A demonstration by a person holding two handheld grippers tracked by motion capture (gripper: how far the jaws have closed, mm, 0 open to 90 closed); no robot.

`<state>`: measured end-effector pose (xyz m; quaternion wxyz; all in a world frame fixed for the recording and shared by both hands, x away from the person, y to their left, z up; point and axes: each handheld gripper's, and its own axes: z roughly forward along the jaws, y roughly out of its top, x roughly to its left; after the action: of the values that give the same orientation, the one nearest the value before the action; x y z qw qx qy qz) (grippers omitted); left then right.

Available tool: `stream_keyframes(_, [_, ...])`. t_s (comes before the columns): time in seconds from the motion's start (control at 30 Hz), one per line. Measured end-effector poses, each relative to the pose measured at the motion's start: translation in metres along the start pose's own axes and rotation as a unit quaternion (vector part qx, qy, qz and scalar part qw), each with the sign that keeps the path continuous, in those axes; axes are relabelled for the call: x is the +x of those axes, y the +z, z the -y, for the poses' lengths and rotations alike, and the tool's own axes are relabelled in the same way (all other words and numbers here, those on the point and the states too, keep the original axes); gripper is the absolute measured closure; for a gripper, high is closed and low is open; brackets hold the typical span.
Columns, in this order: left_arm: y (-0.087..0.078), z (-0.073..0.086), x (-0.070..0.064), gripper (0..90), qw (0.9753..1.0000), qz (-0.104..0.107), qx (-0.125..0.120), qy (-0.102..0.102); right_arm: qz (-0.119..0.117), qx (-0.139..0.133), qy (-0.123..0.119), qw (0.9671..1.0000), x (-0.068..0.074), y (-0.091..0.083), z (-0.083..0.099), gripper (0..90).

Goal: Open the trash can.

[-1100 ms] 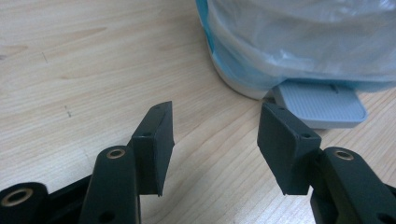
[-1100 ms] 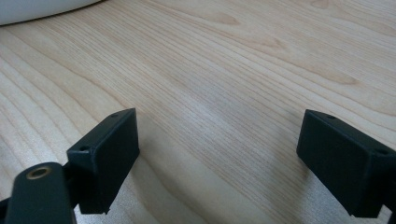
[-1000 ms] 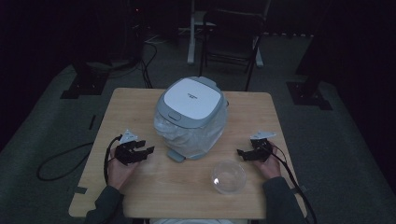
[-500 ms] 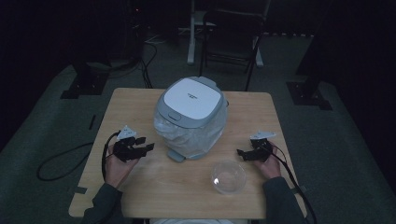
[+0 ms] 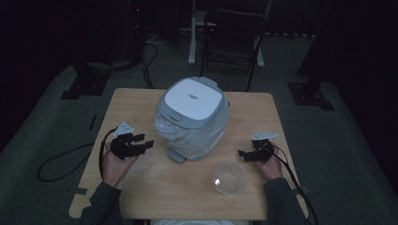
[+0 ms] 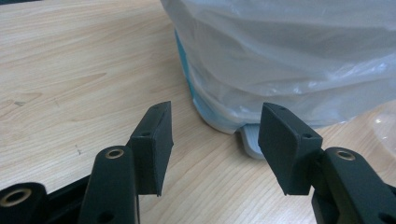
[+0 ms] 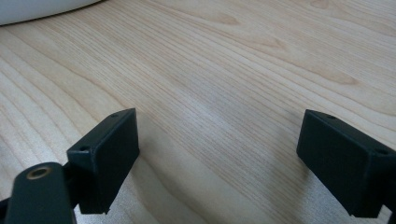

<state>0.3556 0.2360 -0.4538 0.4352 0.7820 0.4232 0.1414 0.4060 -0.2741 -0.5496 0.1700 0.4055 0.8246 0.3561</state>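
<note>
1. Left tool [image 5: 141,143] has lifted and edged toward bagged bin [image 5: 191,117] at counter [image 5: 141,187] centre; jaws wide, empty.
2. Right tool [image 5: 244,153] unchanged, wide, empty, near clear bowl [image 5: 229,177].
3. We judge left reach starting.

Light wooden desk [image 5: 141,105] standing on dark grey carpeted floor [image 5: 42,126] in a dimly lit room with a black backdrop. Beyond the desk's far edge, a dark folding chair [image 5: 234,42]; black stand bases [image 5: 80,86] flank the desk, and a black cable [image 5: 56,161] loops across the floor to its left.
</note>
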Motion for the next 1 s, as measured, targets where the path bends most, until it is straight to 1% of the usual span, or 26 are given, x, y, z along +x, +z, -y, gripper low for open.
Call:
stream_keyframes(0.1, [-0.003,-0.003,-0.001,46.0,1.0,0.004,-0.002,-0.003,0.0,0.0,0.0,1.0,0.0,0.0,0.0,12.1])
stream_keyframes(0.37, [-0.01,-0.013,-0.003,46.5,1.0,0.006,-0.007,0.002,0.0,0.0,0.0,1.0,0.0,0.0,0.0,12.1])
stream_keyframes(0.6, [-0.013,-0.021,-0.005,47.0,0.9998,0.009,-0.015,0.002,0.0,0.001,0.0,1.0,0.0,0.0,0.0,12.1])
stream_keyframes(0.8, [-0.016,-0.029,-0.007,46.6,0.9998,0.012,-0.016,0.009,0.0,0.0,-0.001,1.0,0.0,0.0,0.0,12.1])
stream_keyframes(1.0, [-0.018,-0.035,-0.011,46.7,0.9995,0.021,-0.02,0.015,0.0,0.0,-0.001,1.0,0.0,0.0,0.0,12.1])
